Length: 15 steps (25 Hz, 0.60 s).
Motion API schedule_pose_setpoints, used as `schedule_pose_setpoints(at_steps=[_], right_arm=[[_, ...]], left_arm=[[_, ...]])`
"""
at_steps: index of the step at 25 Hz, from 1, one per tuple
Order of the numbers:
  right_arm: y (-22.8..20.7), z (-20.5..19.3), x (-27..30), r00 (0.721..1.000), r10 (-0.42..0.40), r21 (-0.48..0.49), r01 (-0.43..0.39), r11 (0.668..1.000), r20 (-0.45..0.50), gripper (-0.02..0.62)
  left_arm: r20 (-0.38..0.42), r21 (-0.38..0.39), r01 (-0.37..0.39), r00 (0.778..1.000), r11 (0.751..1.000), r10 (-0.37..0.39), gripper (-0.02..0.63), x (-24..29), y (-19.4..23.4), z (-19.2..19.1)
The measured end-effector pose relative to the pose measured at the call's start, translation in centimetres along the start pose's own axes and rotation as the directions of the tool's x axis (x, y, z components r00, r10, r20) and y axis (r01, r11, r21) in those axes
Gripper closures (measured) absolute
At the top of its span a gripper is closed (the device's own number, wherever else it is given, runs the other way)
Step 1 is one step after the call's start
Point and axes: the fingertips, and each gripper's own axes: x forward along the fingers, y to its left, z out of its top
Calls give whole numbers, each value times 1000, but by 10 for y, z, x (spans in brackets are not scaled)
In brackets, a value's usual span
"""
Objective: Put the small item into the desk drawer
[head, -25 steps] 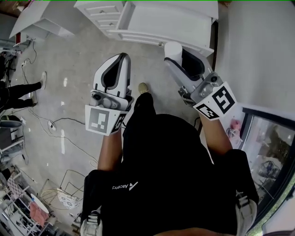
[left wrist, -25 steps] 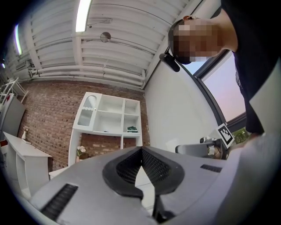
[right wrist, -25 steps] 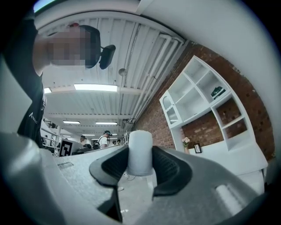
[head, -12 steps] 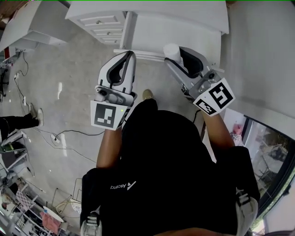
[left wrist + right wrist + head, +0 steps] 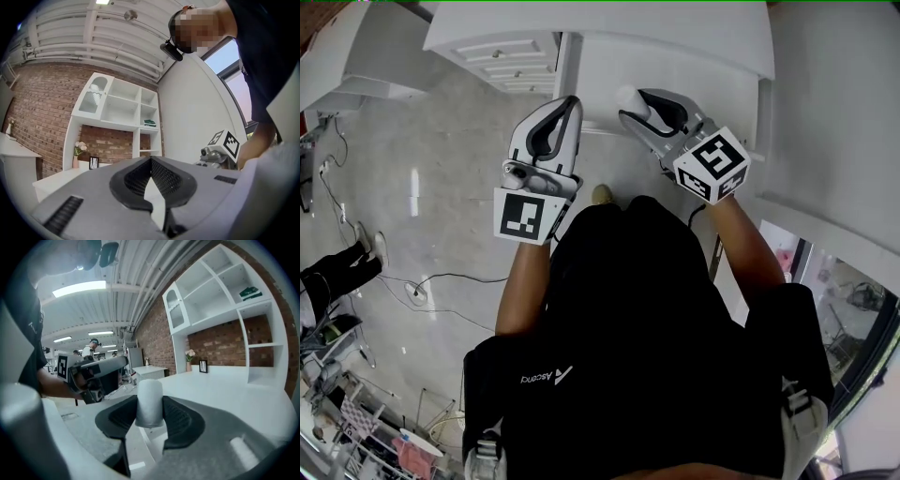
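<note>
Pinching the small white cylinder [image 5: 149, 401] between its fingers [image 5: 183, 420], the right gripper [image 5: 636, 101] sits in the upper middle of the head view, over the near edge of the white table [image 5: 675, 37]. The cylinder stands upright in the grip, its rounded top poking out above the black pads. Just beside it, toward the frame's centre left, the left gripper [image 5: 570, 103] is held at about the same height. Its fingers [image 5: 169, 179] are pressed together at the tips with nothing between them. The table's drawers [image 5: 508, 58] show in the upper left of the head view, above the left gripper, over the pale floor [image 5: 441, 169]. White shelves [image 5: 126, 108] against a brick wall fill the background of the left gripper view.
</note>
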Motion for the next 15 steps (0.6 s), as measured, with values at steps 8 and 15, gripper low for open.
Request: schedule_pose_setpoints(at_steps=[8, 15], right_arm=[[-36, -85, 67, 944, 90, 27, -86, 996, -316, 428], [-54, -142, 98, 851, 134, 62, -119, 991, -508, 428]], left_arm=[[-17, -26, -86, 996, 996, 85, 607, 18, 39, -34], [-54, -35, -148, 988, 988, 146, 607, 22, 54, -52]])
